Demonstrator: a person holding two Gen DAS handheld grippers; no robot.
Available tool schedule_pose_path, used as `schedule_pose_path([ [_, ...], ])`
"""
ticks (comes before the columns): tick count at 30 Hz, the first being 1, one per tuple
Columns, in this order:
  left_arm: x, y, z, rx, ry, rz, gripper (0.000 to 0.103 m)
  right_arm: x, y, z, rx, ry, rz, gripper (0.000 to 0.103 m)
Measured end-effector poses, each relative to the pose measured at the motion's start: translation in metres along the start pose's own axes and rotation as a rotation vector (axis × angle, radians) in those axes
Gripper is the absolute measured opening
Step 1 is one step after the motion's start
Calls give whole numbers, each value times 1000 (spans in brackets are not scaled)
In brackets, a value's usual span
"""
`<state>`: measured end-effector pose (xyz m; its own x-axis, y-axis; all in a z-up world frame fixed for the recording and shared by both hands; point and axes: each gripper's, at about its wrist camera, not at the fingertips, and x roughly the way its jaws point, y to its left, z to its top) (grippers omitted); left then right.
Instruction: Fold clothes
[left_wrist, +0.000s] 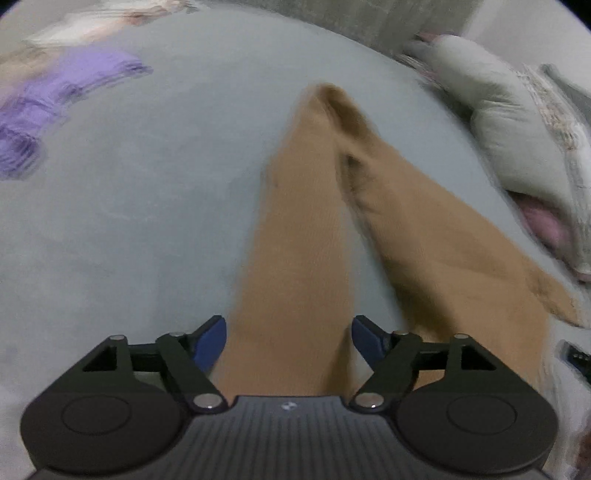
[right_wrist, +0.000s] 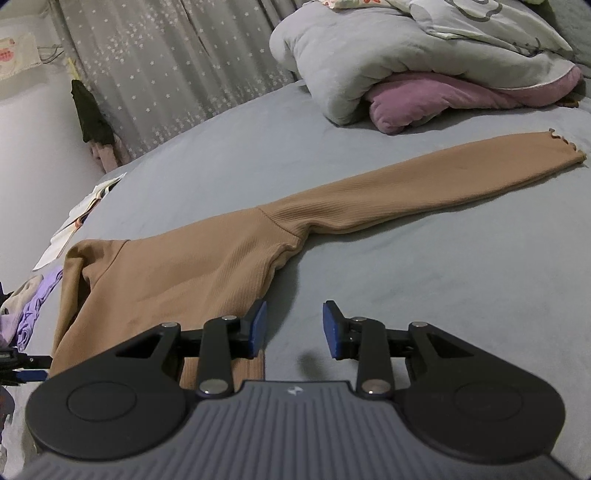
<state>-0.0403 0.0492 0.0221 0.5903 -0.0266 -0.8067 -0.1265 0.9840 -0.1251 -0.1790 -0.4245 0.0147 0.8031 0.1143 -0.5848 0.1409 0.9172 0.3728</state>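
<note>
Tan top (right_wrist: 177, 273) flat on bed (right_wrist: 406, 277), sleeve (right_wrist: 406, 184) upper right unfolded. Both grippers' fingers wide, empty: left gripper (left_wrist: 289, 338), right gripper (right_wrist: 294, 328). Next, likely: grasp sleeve, fold inward.

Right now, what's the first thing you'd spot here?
The long tan top spread across the grey bed, one sleeve stretched out toward the bundled quilt. Purple clothes lie off at the far left side.
</note>
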Motion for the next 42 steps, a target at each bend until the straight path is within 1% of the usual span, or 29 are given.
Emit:
schedule_pose_path([
  [1,-2,2,-2,10,-14,-14,80,0,0,0,0,0,0,36],
  [2,0,4,-2,19,-4,-59,81,-1,0,0,0,-1,1,36],
  [3,4,6,-4,15,32,-108,81,0,1,0,1,-1,3,36],
  [4,8,5,-7,6,49,-127,84,1,2,1,1,-1,6,36],
  [6,14,1,-11,6,22,-118,85,1,4,0,-3,1,11,36],
  [7,16,-1,-13,9,8,-110,78,1,4,0,-5,2,13,36],
  [8,14,-5,-14,7,-18,-97,63,1,5,-1,-8,4,13,36],
  [9,13,-5,-15,-8,-17,-118,25,1,5,-1,-11,5,12,36],
  [10,11,-4,-16,-28,-16,-141,9,1,5,-2,-12,5,8,36],
  [11,13,5,-15,-88,-8,-173,8,1,5,-2,-10,3,6,36],
  [13,9,13,-18,-153,-7,-191,4,2,4,-1,-3,-1,6,36],
  [15,0,25,-15,-227,-19,-207,3,2,3,0,1,-5,5,36],
  [18,-24,46,1,-326,-99,-236,3,2,1,0,9,-10,3,36],
  [20,-39,66,21,-412,-158,-234,3,3,-1,1,21,-12,2,36],
  [22,-47,79,42,-455,-205,-205,3,3,-3,2,29,-12,3,36],
  [24,-62,100,78,-495,-296,-139,3,3,-4,2,36,-10,7,36],
  [26,-76,116,106,-514,-362,-85,3,4,-5,2,43,-10,12,36],
  [27,-80,122,117,-524,-379,-60,3,4,-7,2,47,-11,17,36],
  [28,-81,124,122,-529,-383,-49,3,5,-8,3,51,-11,21,36],
  [30,-86,133,142,-545,-412,20,3,6,-9,4,57,-12,27,36],
  [33,-97,126,153,-508,-499,170,5,8,-9,4,68,-9,39,36],
  [34,-98,126,153,-516,-504,175,5,8,-10,4,71,-7,44,36],
  [35,-98,126,151,-547,-504,151,5,8,-11,4,73,-5,47,36],
  [36,-97,123,147,-548,-500,109,7,8,-11,5,75,-5,50,36],
  [38,-88,106,143,-452,-442,14,13,8,-14,8,85,-10,57,38],
  [39,-82,89,140,-366,-377,-32,25,9,-16,12,99,-18,67,39],
  [40,-72,72,138,-298,-320,-69,35,11,-17,17,106,-23,76,43],
  [41,-63,55,135,-230,-263,-106,39,13,-18,22,111,-28,85,48],
  [42,-53,39,133,-165,-209,-141,48,16,-19,27,116,-31,95,50],
])
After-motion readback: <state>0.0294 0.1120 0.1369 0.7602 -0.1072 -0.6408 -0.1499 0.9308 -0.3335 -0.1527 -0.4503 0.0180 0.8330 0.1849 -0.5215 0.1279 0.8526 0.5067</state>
